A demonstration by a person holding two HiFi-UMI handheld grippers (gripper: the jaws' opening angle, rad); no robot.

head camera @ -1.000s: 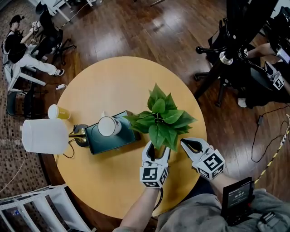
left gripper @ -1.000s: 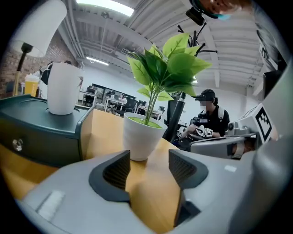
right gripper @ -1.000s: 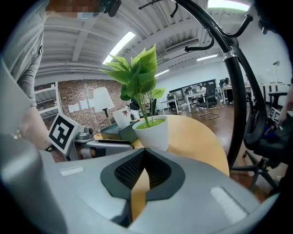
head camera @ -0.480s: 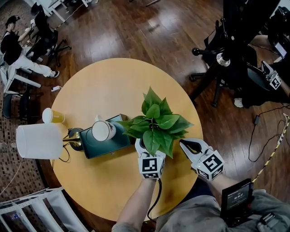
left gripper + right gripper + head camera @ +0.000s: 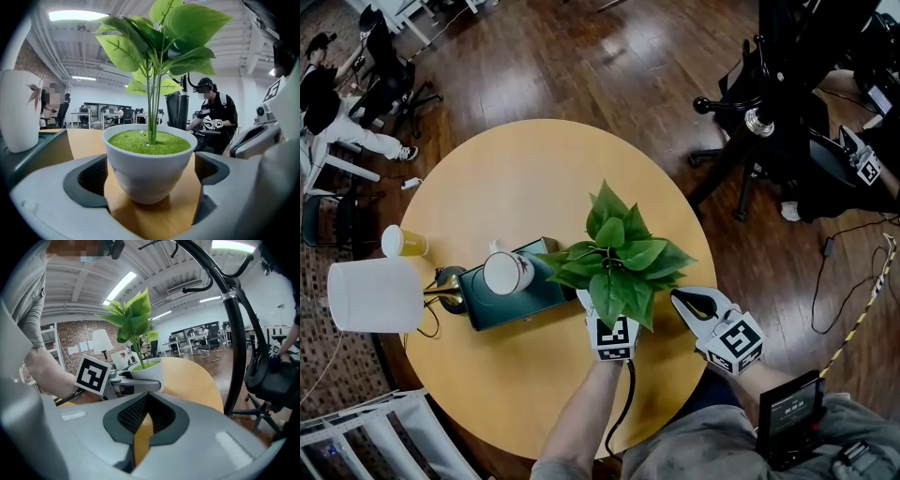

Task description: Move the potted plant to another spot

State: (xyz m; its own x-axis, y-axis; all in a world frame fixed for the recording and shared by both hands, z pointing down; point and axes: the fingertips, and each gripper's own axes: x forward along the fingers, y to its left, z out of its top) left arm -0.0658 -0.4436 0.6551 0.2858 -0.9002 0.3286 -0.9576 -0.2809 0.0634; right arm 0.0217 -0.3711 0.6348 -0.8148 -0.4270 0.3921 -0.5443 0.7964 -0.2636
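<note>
1. At lower centre of the head view, the potted plant (image 5: 614, 258) is seen standing on the round wooden worktop (image 5: 516, 178), near its lower right edge. It is just right of a teal box (image 5: 520, 295) carrying a white cup (image 5: 506, 273).
2. Left claw (image 5: 612, 323): spread wide, and its jaws have just been opening. In the left gripper view the white pot (image 5: 149, 164) sits between them with a gap on each side, so nothing is pinched. The pot base rests on the worktop.
3. Right claw (image 5: 687, 303): pressed together and empty, held to the right of the plant and apart from it.
4. Handling, as judged: the pot wall looks smooth and hard, so it is probably slippery against the pads. If ceramic, it could be chipped by a drop or a knock on the box. Modest weight is expected, but the tall foliage likely makes it top-heavy, so tilt should be kept small.
5. Hold point: the pot body just under the rim is preferred. The wall widens upward, so the flare should stop the pot sliding down through the pads.
6. Leaves (image 5: 187, 23) and stems (image 5: 152, 108) look soft and thin, so they are not to be gripped or crushed.
</note>
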